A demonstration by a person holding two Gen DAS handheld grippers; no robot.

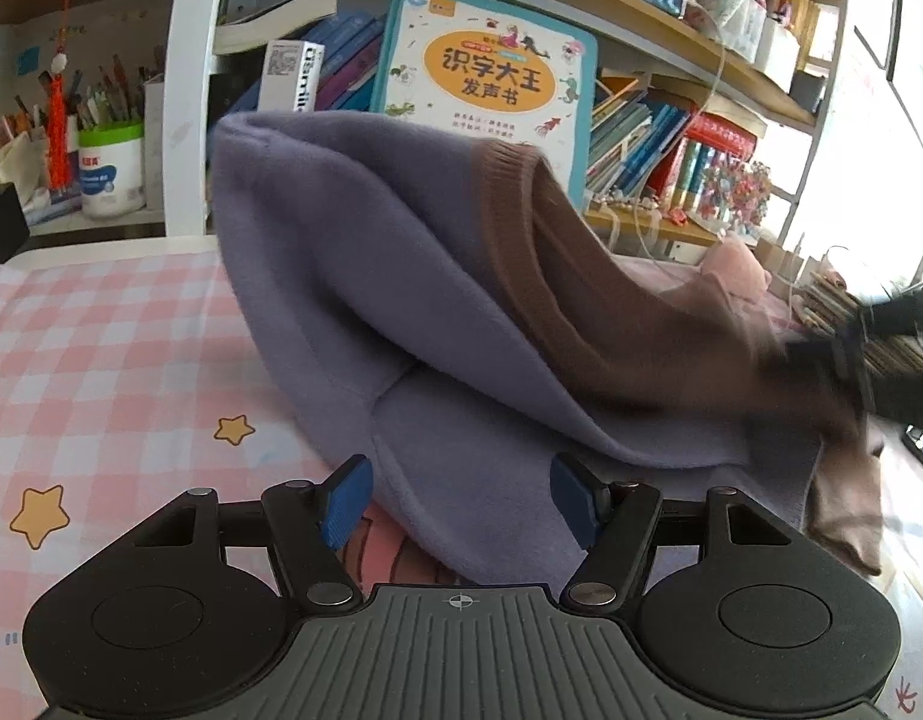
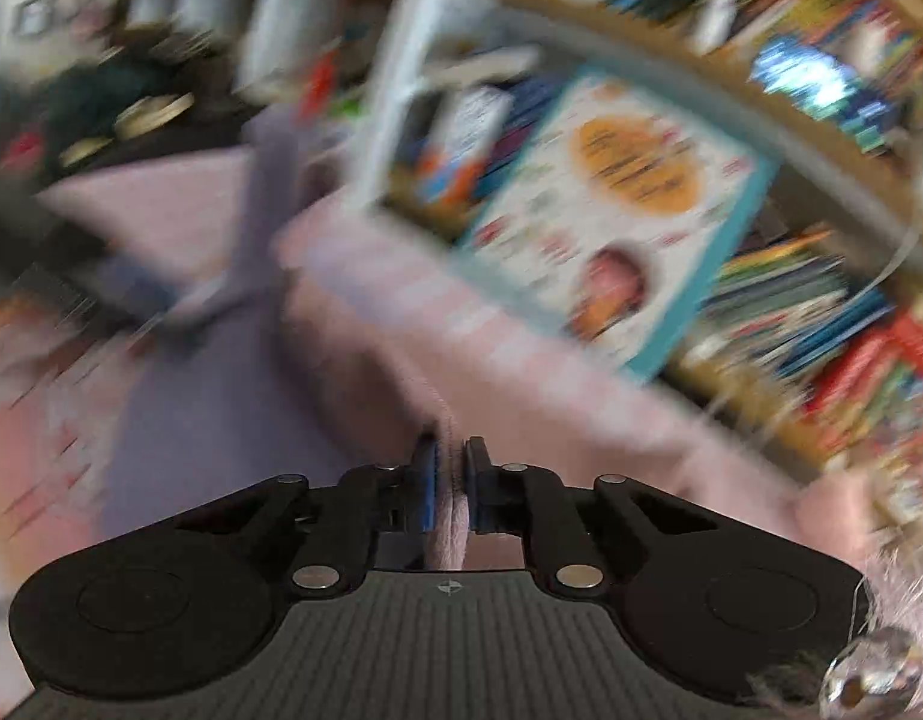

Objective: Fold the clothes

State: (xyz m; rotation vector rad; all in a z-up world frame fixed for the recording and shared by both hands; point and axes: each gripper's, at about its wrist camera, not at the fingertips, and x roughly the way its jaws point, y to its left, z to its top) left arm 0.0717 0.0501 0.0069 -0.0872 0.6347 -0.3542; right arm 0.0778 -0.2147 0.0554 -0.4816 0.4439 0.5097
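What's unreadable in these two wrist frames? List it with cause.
- Right wrist view: motion blur smears the shelves and the purple fleece garment; only the right gripper, shut on pale pink fabric, is sharp.
- Left wrist view: the right gripper is blurred and cut by the right edge.
- Left wrist view: the pink-checked tablecloth behind the garment is hidden.
- Left gripper: open, fleece between; contact unclear.

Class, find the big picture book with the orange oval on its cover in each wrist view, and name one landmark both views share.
Left wrist: picture book stands upper centre, behind the raised purple garment.
Right wrist: the book is right of centre, tilted and blurred.
Shared landmark: the pink checked cloth.
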